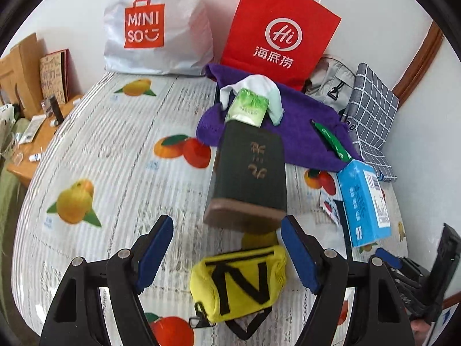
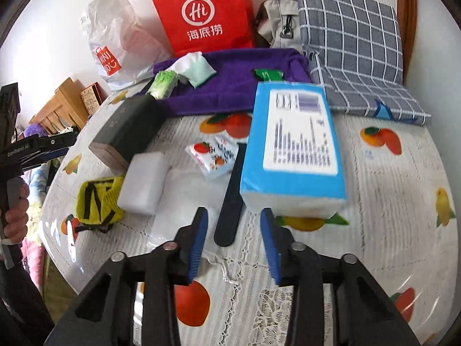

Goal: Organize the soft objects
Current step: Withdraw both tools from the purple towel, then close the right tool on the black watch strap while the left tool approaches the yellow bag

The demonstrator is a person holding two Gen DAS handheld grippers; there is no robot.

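Note:
A yellow pouch (image 1: pixel 239 285) with a black N lies on the fruit-print tablecloth (image 1: pixel 115 155). My left gripper (image 1: pixel 227 225) hovers over it, open, with the pouch between the blue fingers and a gap on its left side. In the right wrist view the same pouch (image 2: pixel 95 201) sits beside a white foam block (image 2: pixel 144 181). My right gripper (image 2: pixel 233 212) is open and narrow. The near end of a flat black strip (image 2: pixel 230 190) lies between its fingers, clear of both pads. A blue tissue pack (image 2: pixel 291 150) lies just beyond.
A dark box (image 1: pixel 250 173) stands ahead of the pouch. Behind lie a purple towel (image 1: pixel 302 132), green packet (image 1: pixel 247 106), pale sock (image 2: pixel 198 69), checked cloth (image 2: pixel 351 43) and grey bag (image 2: pixel 276 17). A red paper bag (image 1: pixel 276 34) and white bag (image 1: pixel 155 28) lean on the wall.

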